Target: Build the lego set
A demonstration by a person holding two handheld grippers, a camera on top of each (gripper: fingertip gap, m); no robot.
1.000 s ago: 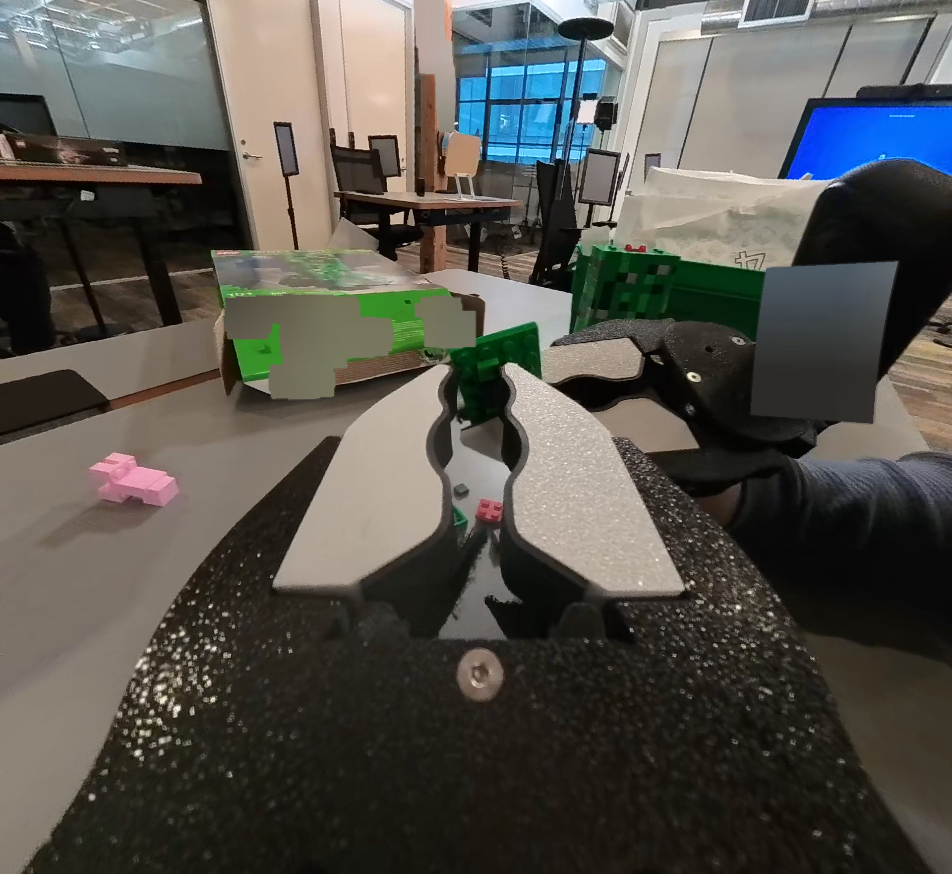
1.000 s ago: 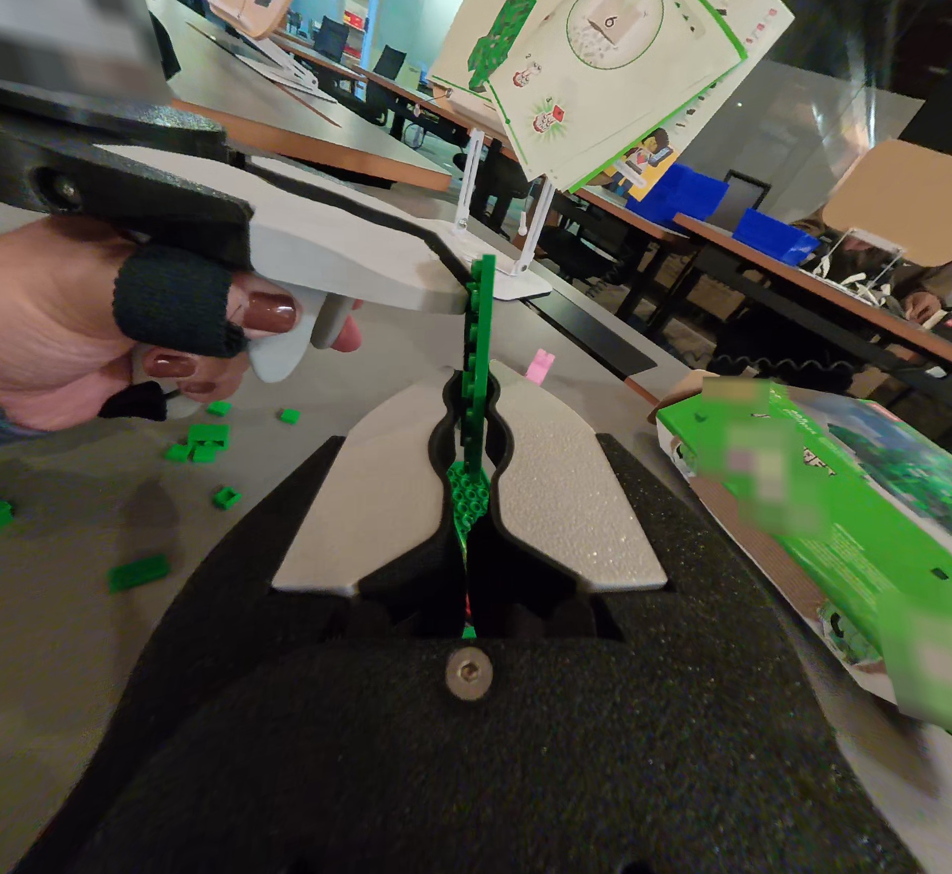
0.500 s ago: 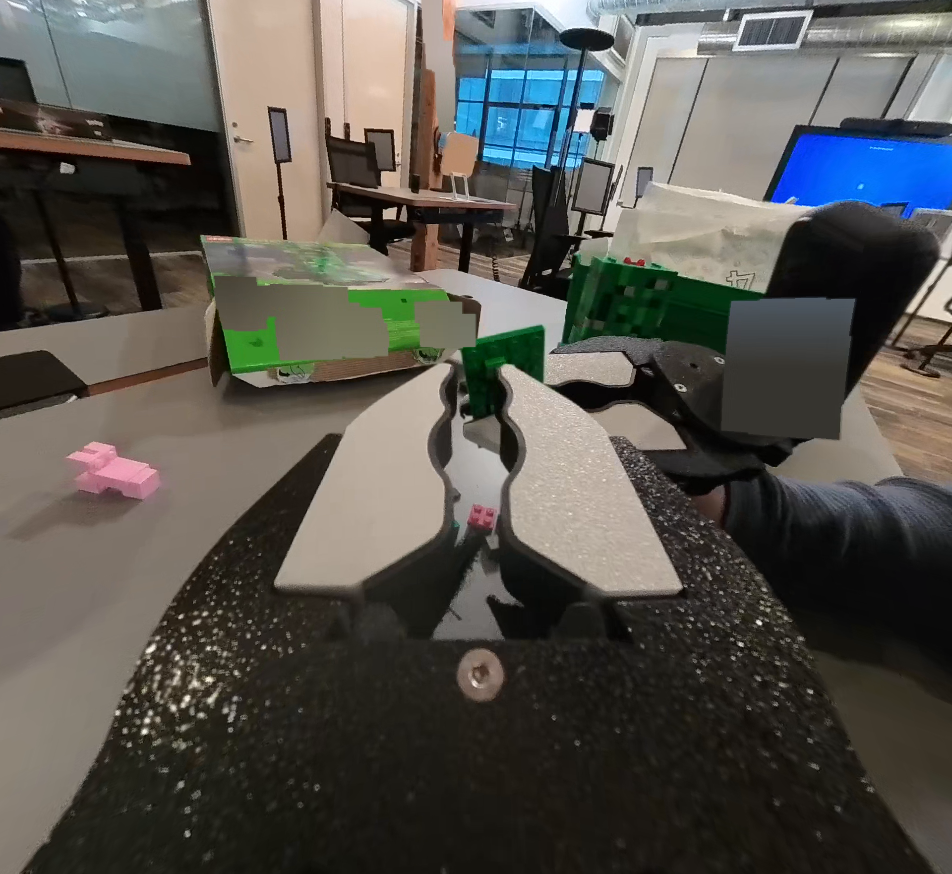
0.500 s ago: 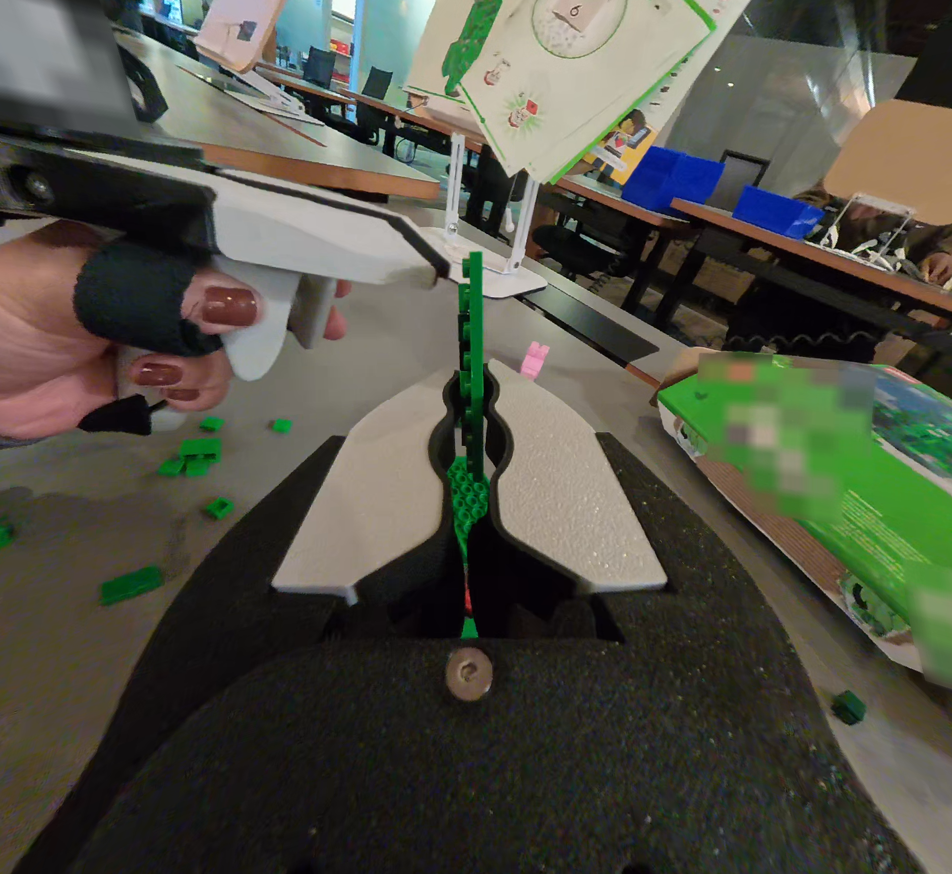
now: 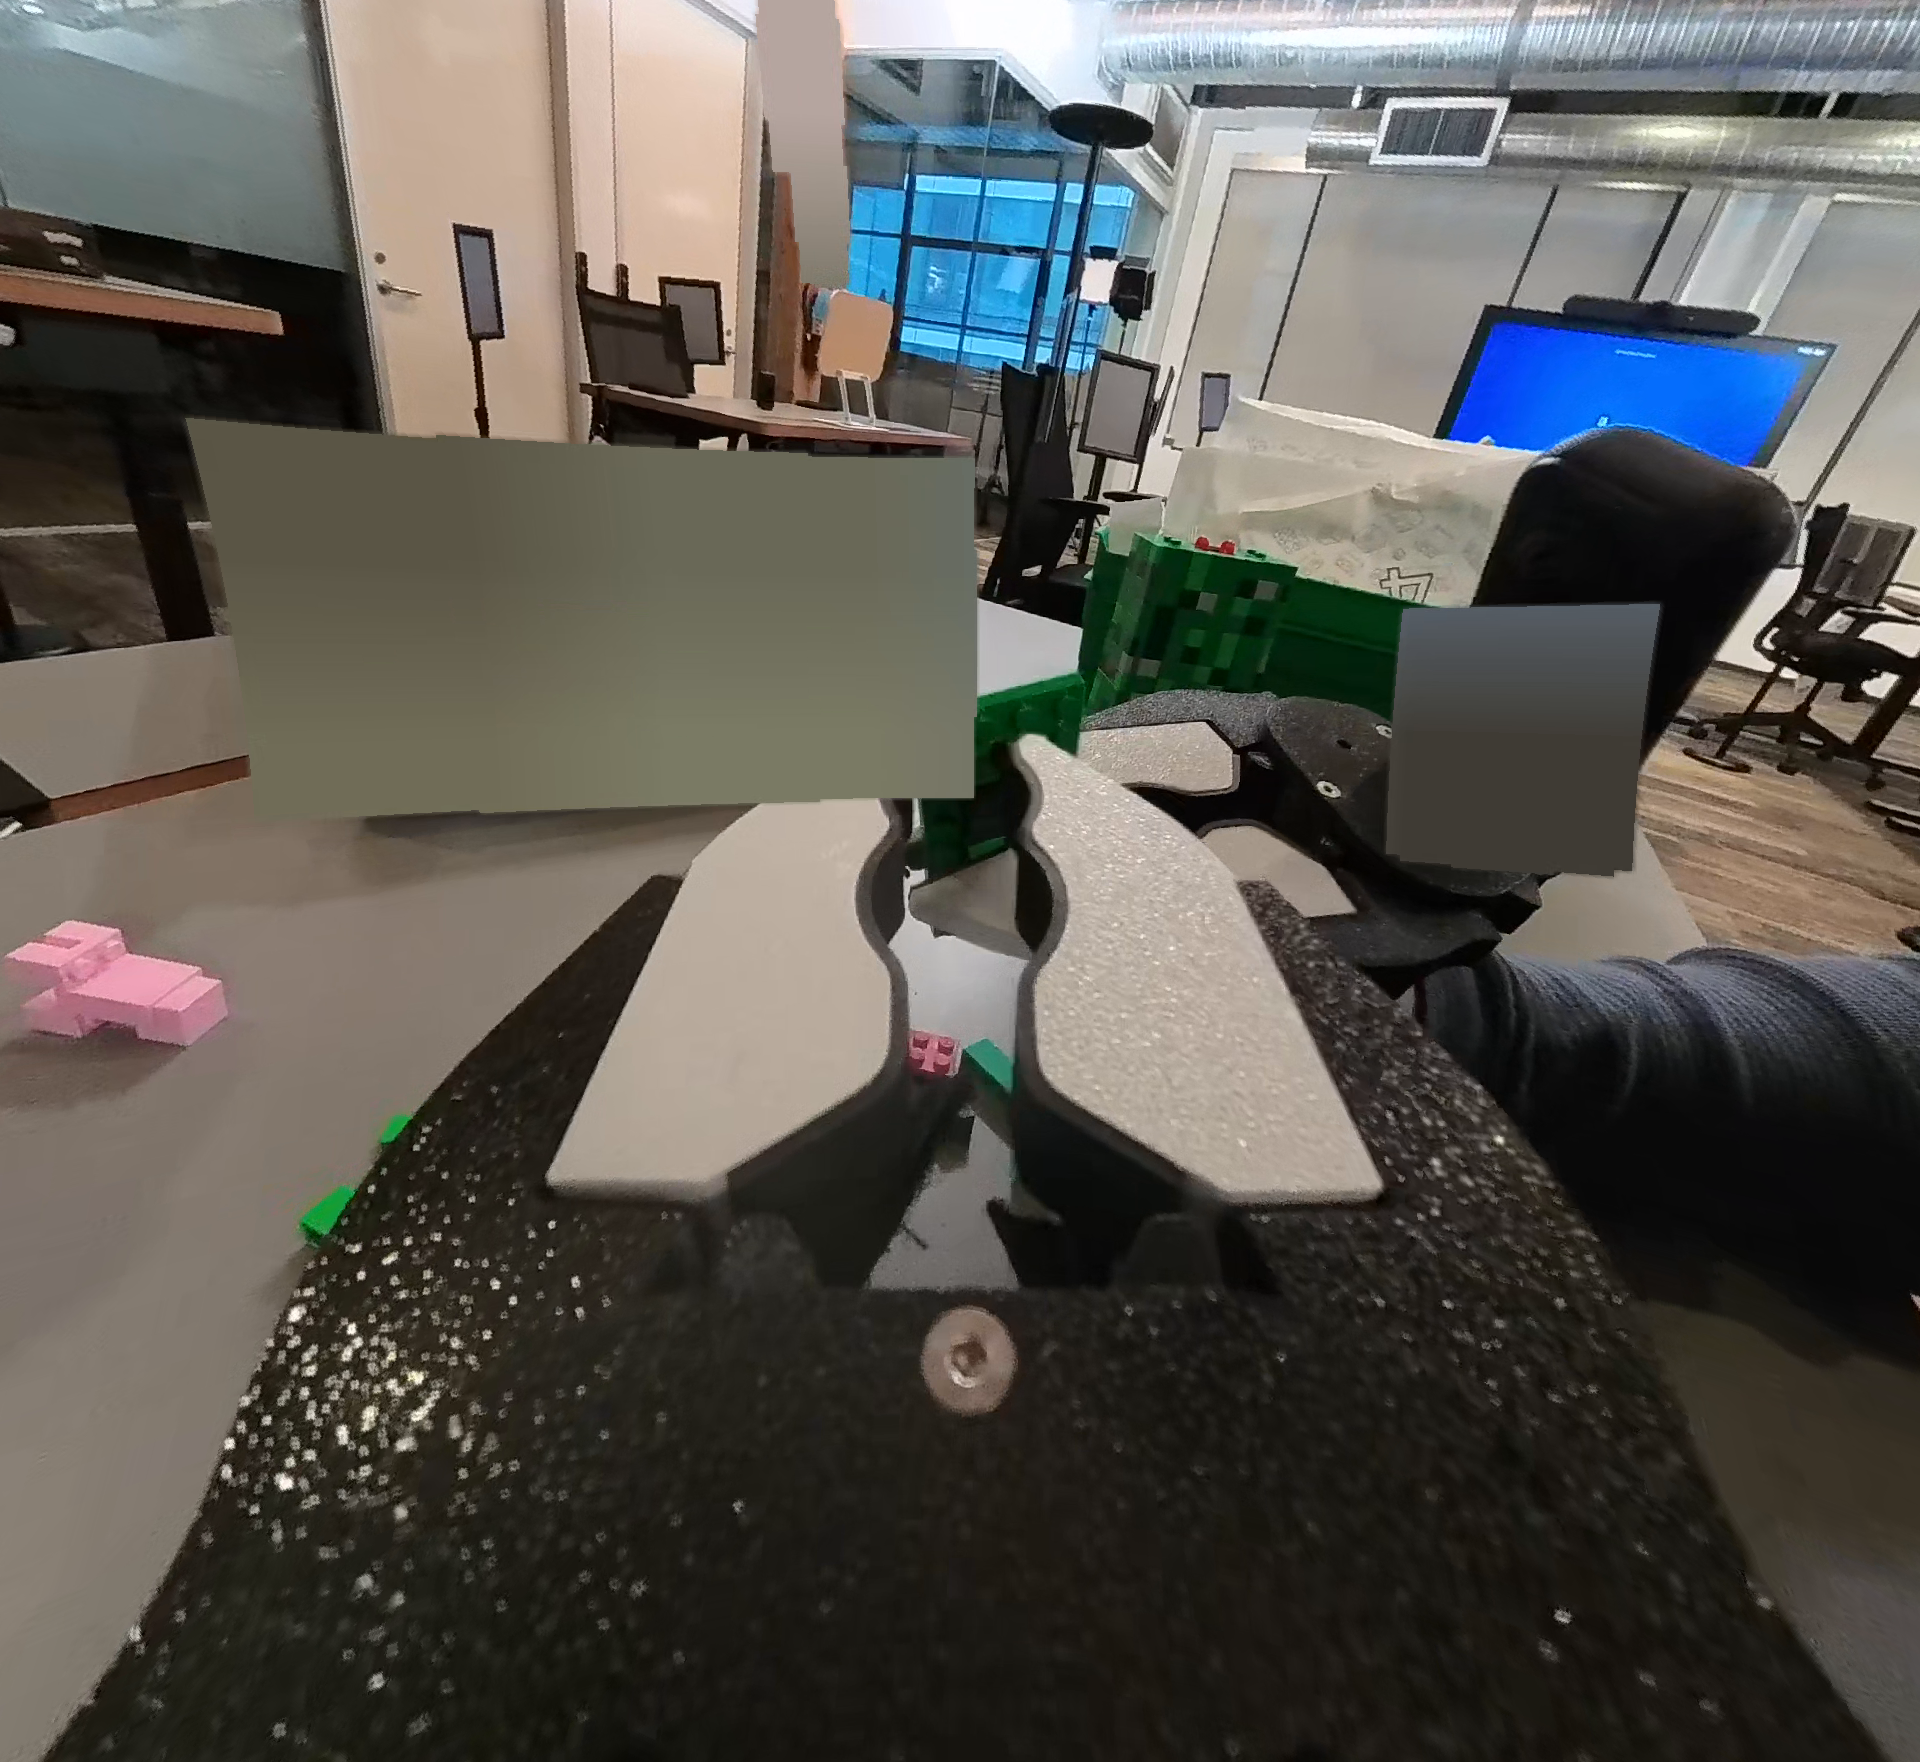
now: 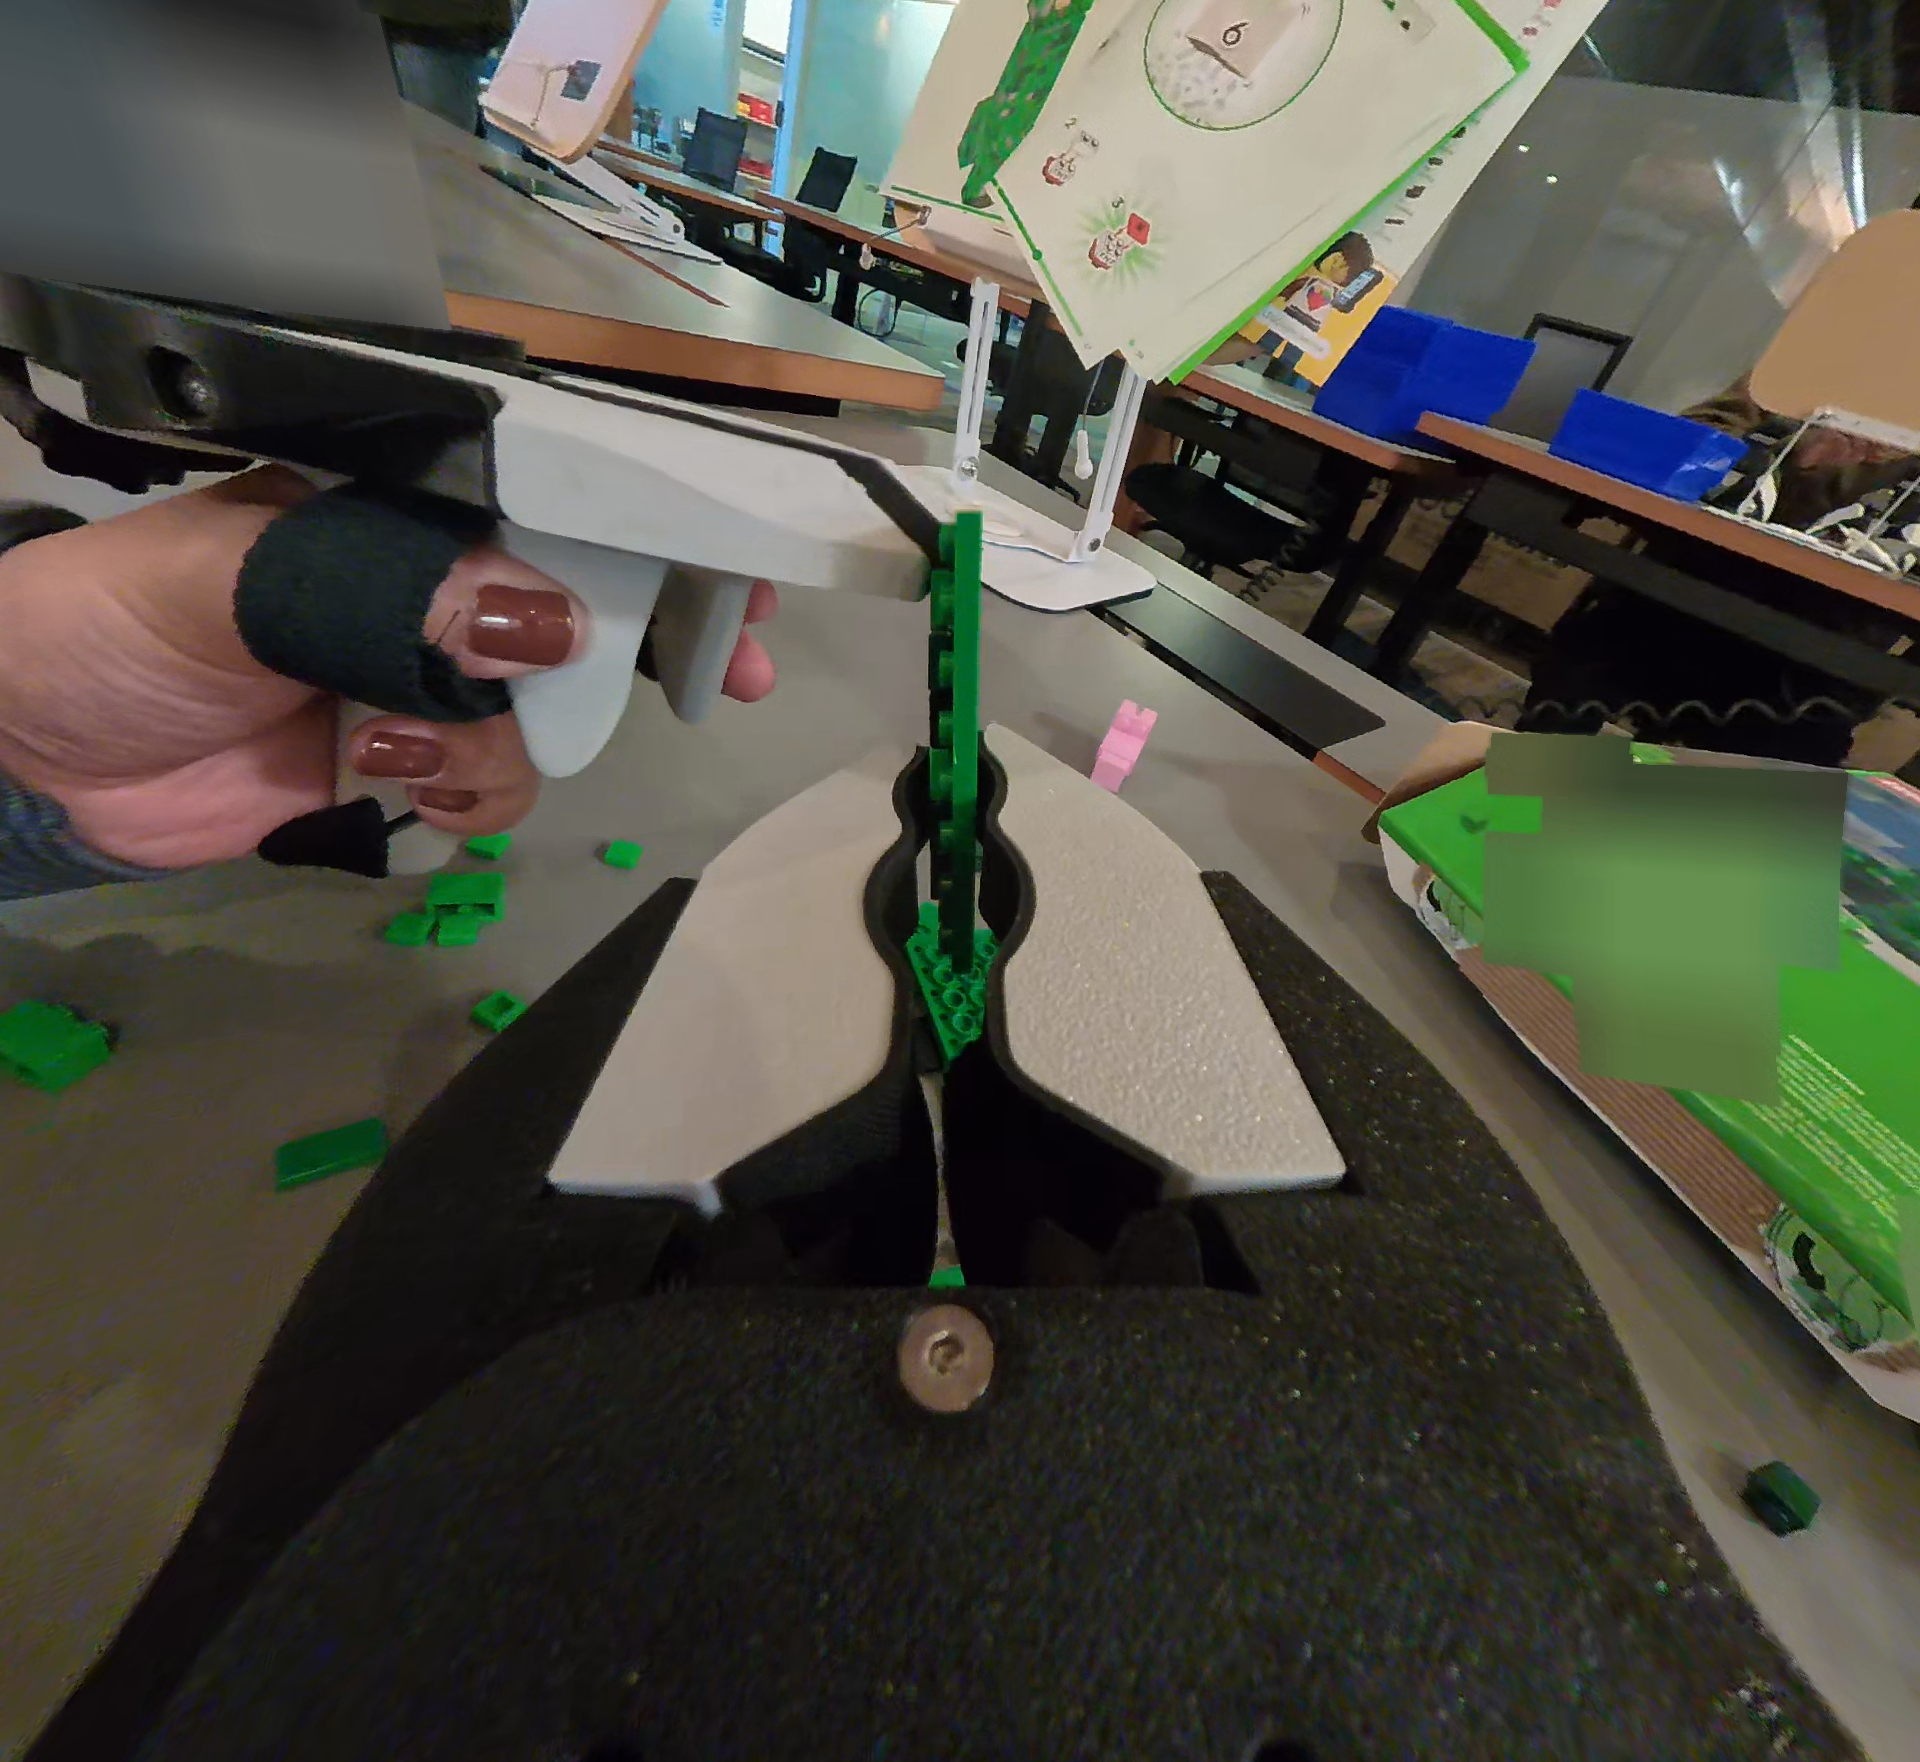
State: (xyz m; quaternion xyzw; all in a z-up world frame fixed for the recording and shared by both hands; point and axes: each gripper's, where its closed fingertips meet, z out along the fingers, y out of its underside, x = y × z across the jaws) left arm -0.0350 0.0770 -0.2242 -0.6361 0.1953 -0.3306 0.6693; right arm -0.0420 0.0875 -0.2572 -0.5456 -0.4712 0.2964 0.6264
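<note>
Right tool clamps green plate; left tool seemingly touches it.

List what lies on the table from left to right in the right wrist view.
Hand holding the left gripper → loose green bricks → upright green plate → pink pig → green box.

Print on instruction booklet, content withheld.

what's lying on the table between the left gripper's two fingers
In the left wrist view, a small pink lego piece and a small green piece lie on the table in the gap between the left gripper's fingers.
</note>
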